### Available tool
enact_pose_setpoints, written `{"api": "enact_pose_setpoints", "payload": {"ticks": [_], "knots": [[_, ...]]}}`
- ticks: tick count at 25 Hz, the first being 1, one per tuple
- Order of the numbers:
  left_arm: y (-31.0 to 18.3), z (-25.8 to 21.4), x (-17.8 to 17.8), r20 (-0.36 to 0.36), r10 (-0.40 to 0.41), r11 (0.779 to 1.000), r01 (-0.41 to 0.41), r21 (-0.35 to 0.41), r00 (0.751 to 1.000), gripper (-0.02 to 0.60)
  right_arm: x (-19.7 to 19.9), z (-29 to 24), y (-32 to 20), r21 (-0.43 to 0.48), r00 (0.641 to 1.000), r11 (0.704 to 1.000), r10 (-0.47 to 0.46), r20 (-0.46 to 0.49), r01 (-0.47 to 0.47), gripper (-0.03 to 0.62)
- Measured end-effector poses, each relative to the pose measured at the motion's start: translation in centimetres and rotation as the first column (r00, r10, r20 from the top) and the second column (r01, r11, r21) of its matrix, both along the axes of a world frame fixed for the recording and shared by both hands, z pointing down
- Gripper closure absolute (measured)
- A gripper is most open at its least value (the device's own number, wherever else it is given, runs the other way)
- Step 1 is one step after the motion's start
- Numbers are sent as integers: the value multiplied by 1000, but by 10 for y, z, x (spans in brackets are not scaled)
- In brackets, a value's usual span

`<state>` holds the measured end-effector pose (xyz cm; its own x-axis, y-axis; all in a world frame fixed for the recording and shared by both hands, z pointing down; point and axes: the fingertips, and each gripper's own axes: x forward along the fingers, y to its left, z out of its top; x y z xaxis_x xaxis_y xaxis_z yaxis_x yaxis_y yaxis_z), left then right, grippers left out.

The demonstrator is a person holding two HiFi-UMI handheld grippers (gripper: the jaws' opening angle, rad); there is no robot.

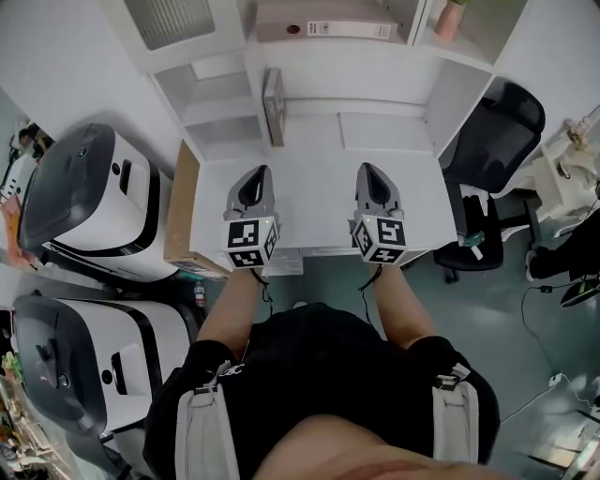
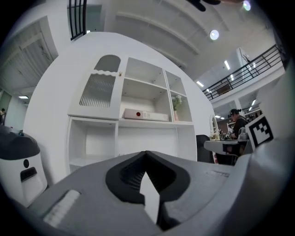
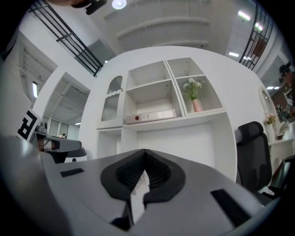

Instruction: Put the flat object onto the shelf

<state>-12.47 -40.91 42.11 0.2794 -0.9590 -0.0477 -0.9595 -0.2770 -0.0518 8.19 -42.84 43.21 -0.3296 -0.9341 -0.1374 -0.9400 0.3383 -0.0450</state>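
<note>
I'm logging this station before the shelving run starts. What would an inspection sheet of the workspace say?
Surface: white desk, both grippers over it.
Job's things: flat grey object on edge at the desk's back left; shelf above already holds a binder.
Clutter: vase in the upper right compartment; cardboard against the desk's left side.
Grippers: left gripper and right gripper both shut, empty.
Cables: cord on the floor, right.
Surroundings: black chair right; white machines left.
</note>
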Motion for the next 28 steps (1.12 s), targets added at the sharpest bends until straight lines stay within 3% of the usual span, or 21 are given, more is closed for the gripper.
{"api": "enact_pose_setpoints", "payload": {"ticks": [10,28], "knots": [[24,4,2,-51,16,1000,-16,-3,999,565,1,10,23,-19,1000,999,-27,-6,26,595],[41,6,4,-48,6,1000,-7,-16,999,565,7,5,36,-16,1000,999,-27,15,27,595]]}}
